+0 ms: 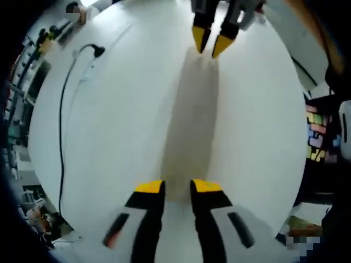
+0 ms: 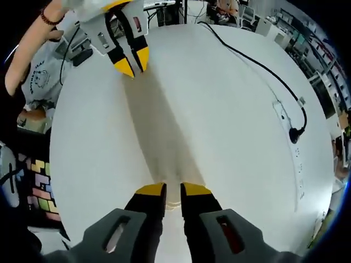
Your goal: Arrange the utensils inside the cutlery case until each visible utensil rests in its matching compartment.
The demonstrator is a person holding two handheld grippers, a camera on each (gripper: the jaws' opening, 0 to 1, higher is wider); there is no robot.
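The left gripper (image 1: 177, 187) and right gripper (image 2: 173, 190) are each clamped on one end of a long cream cutlery case (image 1: 192, 120), stretched flat on the white table (image 1: 109, 126) at frame centre. No utensils are seen, so arranging is judged not begun. A black cable (image 2: 263, 68) runs upper right in the right gripper view, upper left in the left gripper view.

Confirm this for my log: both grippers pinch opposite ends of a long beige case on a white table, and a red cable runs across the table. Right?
One detail is off: the cable is black, not red, as the right gripper view shows. The rest holds: the left gripper and right gripper pinch opposite ends of the long beige case on the white table.
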